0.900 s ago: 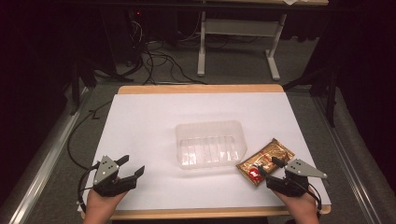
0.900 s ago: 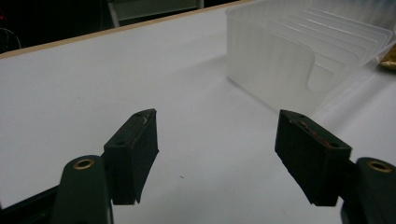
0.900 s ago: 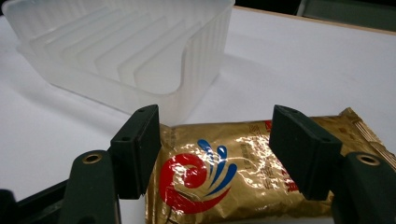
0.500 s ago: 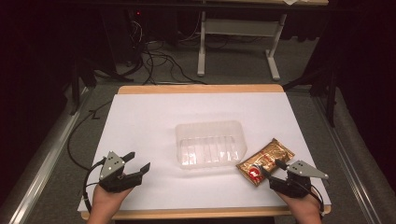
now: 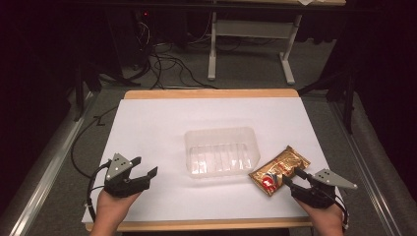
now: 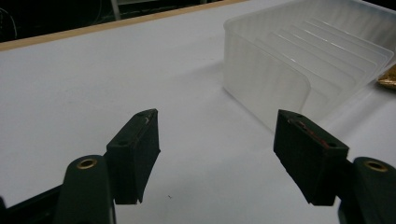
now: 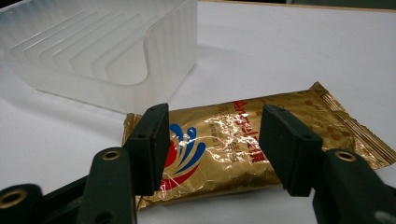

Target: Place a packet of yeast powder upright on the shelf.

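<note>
Reaching in low, the right gripper (image 5: 291,177) opens around the gold snack packet (image 5: 279,169), gripping nothing; the left gripper (image 5: 144,167) rests wide open, empty, near the clear tray (image 5: 221,151).

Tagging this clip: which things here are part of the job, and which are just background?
In play, likely:
gold foil snack packet
clear ribbed plastic tray
right tool, open
left tool, open

Background:
white table cover
floor cables
grey desk frame

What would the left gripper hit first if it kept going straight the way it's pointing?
Probably the clear plastic tray: the left gripper, jaws open, points over bare white table toward the tray's near corner, though it might just slip past on the left.
</note>
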The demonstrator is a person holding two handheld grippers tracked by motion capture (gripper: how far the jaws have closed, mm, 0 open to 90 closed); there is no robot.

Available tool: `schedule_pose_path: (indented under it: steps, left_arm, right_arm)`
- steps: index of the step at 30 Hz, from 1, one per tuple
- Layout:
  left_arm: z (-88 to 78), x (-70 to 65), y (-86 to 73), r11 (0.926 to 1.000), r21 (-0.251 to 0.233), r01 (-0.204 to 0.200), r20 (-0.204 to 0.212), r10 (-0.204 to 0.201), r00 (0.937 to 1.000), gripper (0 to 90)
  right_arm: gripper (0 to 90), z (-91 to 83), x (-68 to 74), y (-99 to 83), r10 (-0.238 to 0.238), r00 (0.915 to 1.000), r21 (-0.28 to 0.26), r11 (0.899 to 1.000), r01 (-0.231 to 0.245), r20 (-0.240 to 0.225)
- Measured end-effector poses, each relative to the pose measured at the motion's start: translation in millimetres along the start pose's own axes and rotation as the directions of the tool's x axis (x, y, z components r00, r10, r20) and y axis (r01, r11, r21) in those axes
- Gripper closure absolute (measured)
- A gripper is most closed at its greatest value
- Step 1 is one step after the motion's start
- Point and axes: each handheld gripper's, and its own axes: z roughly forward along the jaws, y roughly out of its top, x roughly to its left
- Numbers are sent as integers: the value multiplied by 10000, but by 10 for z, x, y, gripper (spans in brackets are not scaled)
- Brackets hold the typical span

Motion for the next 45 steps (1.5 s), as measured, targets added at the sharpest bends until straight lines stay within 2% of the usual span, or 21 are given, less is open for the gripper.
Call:
schedule_pose_path:
  steps: [6,7,8,10,11,12,13,16,20,24,26,29,31,33,39,40,42,45]
  left_arm:
    - [-61,26,-179,9999,-137,86,89,-85,9999,344]
    - [-20,66,-359,9996,-132,263,129,-261,9996,346]
    - [-20,66,-359,9996,-132,263,129,-261,9996,352]
    - [7,77,-416,9996,165,209,214,-212,9995,354]
    - [15,70,-414,9995,324,-11,205,5,9998,350]
    - [12,46,-417,9993,232,-293,160,290,9995,336]
    - [15,42,-417,9988,292,-391,178,386,9991,334]
    - [40,27,-402,9989,250,-397,318,389,9987,324]
    - [41,20,-393,9978,184,-630,257,625,9977,320]
    - [39,54,-396,9969,356,-695,210,688,9974,321]
    - [46,89,-398,9974,395,-595,179,588,9981,322]
    - [38,137,-392,9990,302,-333,157,328,9993,324]
    - [35,156,-383,9991,289,-305,170,300,9994,333]
    - [39,164,-373,9990,278,-342,195,337,9992,336]
    - [30,183,-364,9996,258,-89,254,82,9996,347]
    - [22,186,-366,9996,270,53,330,-62,9994,347]
    - [5,189,-373,9994,271,217,447,-229,9987,343]
    - [-10,178,-363,9997,211,93,423,-102,9991,313]
  right_arm:
    - [466,-10,-7,3,53,10000,-56,10000,-53,-59]
    - [468,1,-9,3,-33,10000,-39,10000,32,-45]
    - [468,1,-9,3,-33,10000,-39,10000,32,-45]
    - [471,13,-12,21,28,10000,-145,9999,-29,-50]
    - [472,20,-12,30,5,10000,-175,9998,-6,-71]
    - [480,35,-6,46,-25,10000,-155,9999,24,-72]
    - [483,60,3,81,-74,9999,-139,9999,73,-86]
    - [476,115,-5,151,-96,10000,-143,9999,96,12]
    - [454,226,-77,253,108,9995,-30,9999,-107,294]
    - [444,331,-254,349,546,9964,-182,9984,-535,655]
    - [433,344,-333,348,719,9944,-372,9969,-692,780]
    - [421,343,-411,265,541,9926,-179,9985,-525,1089]
    - [415,310,-468,215,499,9910,13,9987,-505,1239]
    - [406,261,-525,172,699,9888,-12,9975,-704,1321]
    - [375,169,-696,142,1322,9787,-252,9912,-1298,1573]
    - [375,166,-714,136,1385,9773,-256,9904,-1362,1605]
    - [376,166,-772,105,1737,9732,-172,9847,-1731,1506]
    - [377,175,-832,72,2222,9664,-98,9748,-2228,1290]
